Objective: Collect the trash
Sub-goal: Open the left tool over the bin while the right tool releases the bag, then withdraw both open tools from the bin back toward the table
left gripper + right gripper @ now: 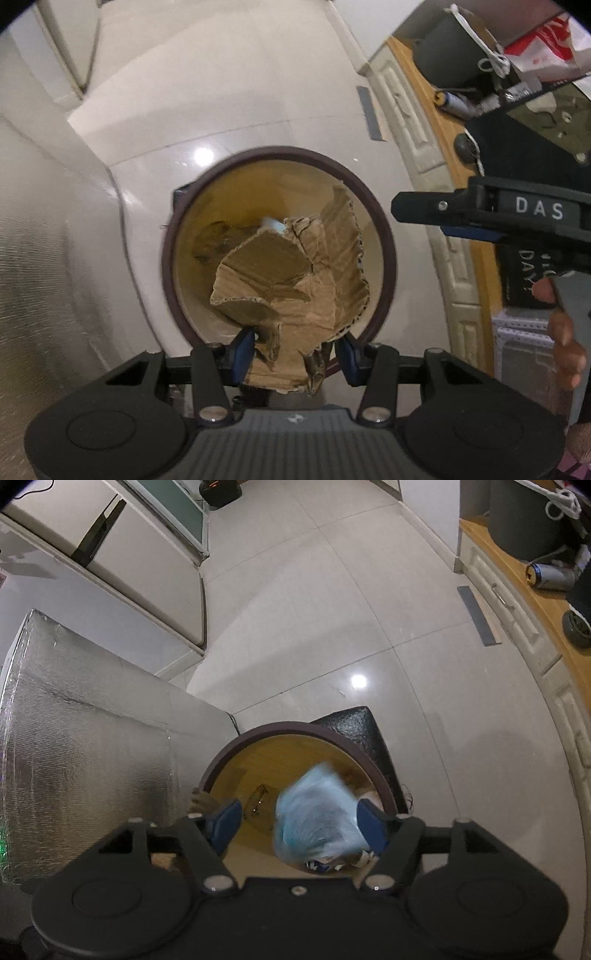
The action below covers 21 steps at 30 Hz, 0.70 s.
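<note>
Glossy pale floor tiles [332, 590] run under everything, with a bright ceiling light mirrored in them and a grey strip [478, 616] lying near the cabinet fronts. Off to your right a wooden-edged table [480, 535] carries a dark grey pot [524, 520], a can on its side [550, 576] and a red-and-white plastic bag [546, 44]. On your left stands a silvery, foil-like panel [92, 731], and white cabinets [147, 576] line the far wall.

Directly below both of your tools sits a round trash bin [177, 229] with a dark brown rim and a yellowish inside. Something dark and crumpled lies at its bottom, too dim to name. A black textured object [354, 720] stands on the floor just behind the bin.

Your left gripper [295, 347] points steeply down over the bin, and its blue fingers [242, 350] are pinching a torn piece of cardboard [295, 273]. The cardboard hangs down into the bin's mouth, its ragged edge reaching toward the far rim.

Your right gripper [301, 823] is over the same opening with its fingers [225, 819] spread apart. A light blue plastic bag [317, 812], blurred, sits between them over the bin; it lies against the right finger and clear of the left one, so nothing is clamping it. From the left wrist view you can see the right gripper's dark body [498, 214] beside the bin, with your hand [565, 347] on its handle.
</note>
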{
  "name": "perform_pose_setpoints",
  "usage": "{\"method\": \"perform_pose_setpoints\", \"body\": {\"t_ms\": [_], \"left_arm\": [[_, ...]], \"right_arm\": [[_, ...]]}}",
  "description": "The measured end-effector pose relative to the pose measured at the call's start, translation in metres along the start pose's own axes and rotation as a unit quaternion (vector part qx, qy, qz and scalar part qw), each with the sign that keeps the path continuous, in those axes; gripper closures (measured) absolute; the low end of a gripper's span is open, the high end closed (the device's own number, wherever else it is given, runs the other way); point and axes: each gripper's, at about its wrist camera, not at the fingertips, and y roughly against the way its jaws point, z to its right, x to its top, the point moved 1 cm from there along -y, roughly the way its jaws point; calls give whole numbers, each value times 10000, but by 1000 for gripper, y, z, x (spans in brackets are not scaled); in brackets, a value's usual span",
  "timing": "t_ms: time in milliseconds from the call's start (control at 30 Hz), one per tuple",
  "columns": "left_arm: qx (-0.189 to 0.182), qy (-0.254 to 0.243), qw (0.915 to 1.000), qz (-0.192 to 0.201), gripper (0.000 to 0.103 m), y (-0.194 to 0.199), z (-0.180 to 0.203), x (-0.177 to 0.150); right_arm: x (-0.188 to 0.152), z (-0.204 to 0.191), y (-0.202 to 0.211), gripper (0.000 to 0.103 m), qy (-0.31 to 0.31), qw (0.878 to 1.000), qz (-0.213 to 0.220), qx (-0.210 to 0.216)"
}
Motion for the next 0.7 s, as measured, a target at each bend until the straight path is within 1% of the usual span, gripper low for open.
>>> {"method": "perform_pose_setpoints", "body": {"t_ms": [33, 67, 133, 300, 500, 567, 700], "left_arm": [[-77, -30, 10000, -28, 52, -3, 1, 0], [-113, -45, 9999, -62, 40, -6, 2, 1], [-11, -85, 10000, -39, 19, -8, 6, 0], [23, -265, 9996, -78, 18, -8, 9, -5], [178, -382, 9991, 30, 10, -3, 9, -9], [225, -376, 9990, 103, 6, 0, 7, -10], [318, -296, 9988, 245, 1, 8, 4, -14]], "right_arm": [[-2, 2, 0, 33, -28, 10000, 3, -8], [-3, 6, 1, 33, -77, 10000, 11, -13], [-6, 11, 3, 33, -157, 9999, 17, -13], [-14, 16, 8, 33, -196, 9998, -31, -8], [-23, 21, 10, 33, -166, 9998, -121, -11], [-26, 20, 11, 33, -103, 9998, -148, -44], [-33, 17, 15, 32, 99, 9998, -184, -51]]}}
